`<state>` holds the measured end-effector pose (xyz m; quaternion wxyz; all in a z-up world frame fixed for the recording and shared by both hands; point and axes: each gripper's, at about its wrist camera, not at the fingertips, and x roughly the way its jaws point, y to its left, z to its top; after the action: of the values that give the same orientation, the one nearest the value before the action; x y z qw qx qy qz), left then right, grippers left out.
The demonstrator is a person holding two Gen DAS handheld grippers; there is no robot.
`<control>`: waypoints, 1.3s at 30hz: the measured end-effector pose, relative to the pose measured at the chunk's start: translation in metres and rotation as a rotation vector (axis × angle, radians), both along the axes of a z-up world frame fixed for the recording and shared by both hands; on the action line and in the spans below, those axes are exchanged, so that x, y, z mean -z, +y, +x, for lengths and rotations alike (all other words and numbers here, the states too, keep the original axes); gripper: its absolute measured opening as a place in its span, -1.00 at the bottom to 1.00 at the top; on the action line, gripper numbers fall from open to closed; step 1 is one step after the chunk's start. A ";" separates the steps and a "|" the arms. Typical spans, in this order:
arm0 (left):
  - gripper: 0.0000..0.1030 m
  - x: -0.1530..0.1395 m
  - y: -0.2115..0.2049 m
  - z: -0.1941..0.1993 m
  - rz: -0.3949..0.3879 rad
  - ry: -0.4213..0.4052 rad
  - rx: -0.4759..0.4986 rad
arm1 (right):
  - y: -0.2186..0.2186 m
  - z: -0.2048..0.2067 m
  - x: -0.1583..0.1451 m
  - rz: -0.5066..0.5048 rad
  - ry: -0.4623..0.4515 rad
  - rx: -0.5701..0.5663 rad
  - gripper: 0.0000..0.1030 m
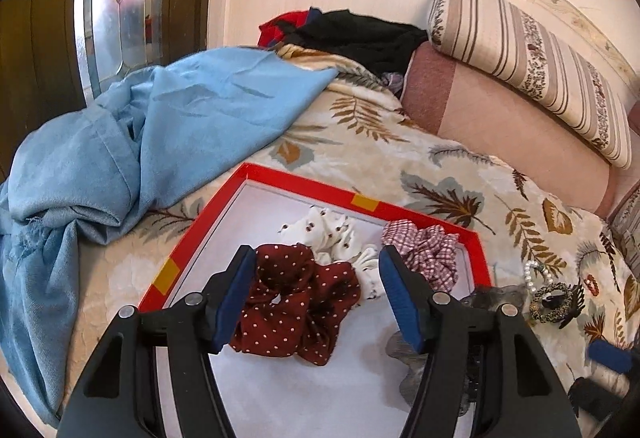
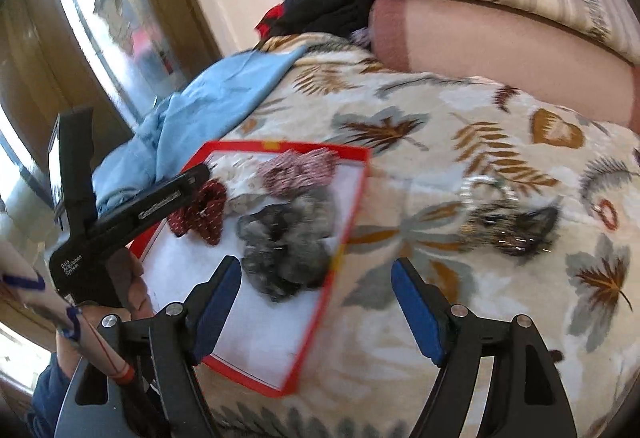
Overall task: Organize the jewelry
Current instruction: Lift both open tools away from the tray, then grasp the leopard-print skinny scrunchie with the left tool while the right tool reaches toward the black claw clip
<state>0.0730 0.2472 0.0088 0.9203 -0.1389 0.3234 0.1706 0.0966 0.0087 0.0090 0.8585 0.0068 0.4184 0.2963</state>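
A red-rimmed tray (image 1: 362, 201) with a white floor lies on the bed. In it are a dark red dotted scrunchie (image 1: 296, 314), a white dotted scrunchie (image 1: 332, 234), a red checked scrunchie (image 1: 424, 250) and a grey fuzzy scrunchie (image 2: 288, 242). My left gripper (image 1: 316, 294) is open and empty, just above the dark red scrunchie. My right gripper (image 2: 316, 302) is open and empty over the tray's right rim (image 2: 352, 206). A pearl bracelet (image 1: 534, 276), a gold-black hair tie (image 1: 550, 302) and a black claw clip (image 1: 576, 304) lie on the blanket right of the tray.
A leaf-print blanket (image 2: 460, 110) covers the bed. A blue cloth (image 1: 140, 142) lies left of the tray. Dark clothes (image 1: 352, 34) and stacked pillows (image 1: 520, 70) sit at the back by the wall. A small red ring (image 2: 608, 214) lies at the far right.
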 end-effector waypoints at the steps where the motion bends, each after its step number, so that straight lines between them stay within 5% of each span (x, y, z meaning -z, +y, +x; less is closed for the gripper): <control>1: 0.22 -0.002 -0.003 -0.001 0.001 -0.009 0.010 | -0.013 0.001 -0.002 0.009 -0.004 0.021 0.59; 6: 0.22 -0.013 -0.044 -0.004 0.064 -0.028 0.103 | -0.097 0.019 -0.001 0.063 0.007 0.189 0.61; 12: 0.22 -0.017 -0.132 0.002 0.089 0.015 0.341 | -0.186 0.045 0.028 0.098 0.078 0.376 0.61; 20: 0.22 0.018 -0.241 0.046 0.172 0.137 0.559 | -0.238 0.056 0.060 0.208 0.163 0.435 0.61; 25: 0.12 0.039 -0.253 0.087 0.161 0.191 0.544 | -0.244 0.057 0.057 0.227 0.155 0.421 0.61; 30: -0.80 0.065 -0.253 0.118 0.098 0.262 0.545 | -0.248 0.058 0.059 0.250 0.167 0.427 0.61; 39: -0.86 0.029 -0.226 0.074 -0.045 0.149 0.558 | -0.238 0.070 0.071 0.283 0.218 0.413 0.67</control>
<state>0.1474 0.0217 -0.0202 0.9021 -0.0523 0.4194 -0.0868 0.1666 -0.2291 -0.0615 0.8413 0.2436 0.4524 0.1677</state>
